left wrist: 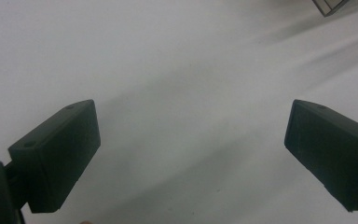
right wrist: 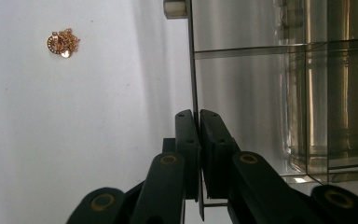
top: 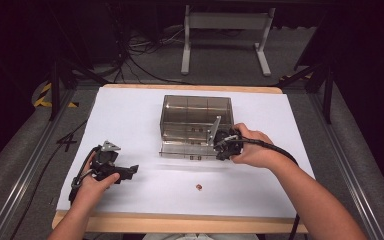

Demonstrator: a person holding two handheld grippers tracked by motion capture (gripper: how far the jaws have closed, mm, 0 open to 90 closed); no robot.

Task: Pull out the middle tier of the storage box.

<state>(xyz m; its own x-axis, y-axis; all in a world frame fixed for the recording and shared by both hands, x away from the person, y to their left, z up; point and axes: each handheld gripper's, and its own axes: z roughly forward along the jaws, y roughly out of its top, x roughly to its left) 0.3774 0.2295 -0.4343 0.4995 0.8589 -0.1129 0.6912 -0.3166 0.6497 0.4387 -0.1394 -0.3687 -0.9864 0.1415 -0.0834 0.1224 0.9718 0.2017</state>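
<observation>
On the left we've got the left gripper point(top: 111, 167) resting low over the white sheet point(top: 130, 120), jaws spread wide with nothing between them — in its own view the two matte black blocks sit far apart over bare paper. It points right, toward the middle of the table point(top: 180, 220), which shows a wooden edge along the front.

Near the front middle there's a little gold chain point(top: 199, 187) bunched into a shiny clump, well apart from both grippers.

Then the box point(top: 196, 125): smoky clear plastic, rectangular, divided into compartments, long axis running left-right. Its lid point(right wrist: 194, 70) hangs open toward us on the front side.

The right gripper point(top: 226, 145) is at the box's front right corner — in its view the jaws are pressed together on the thin edge of that lid panel, pinching it. The chain point(right wrist: 63, 43) lies off to that gripper's left, not touching anything.
</observation>
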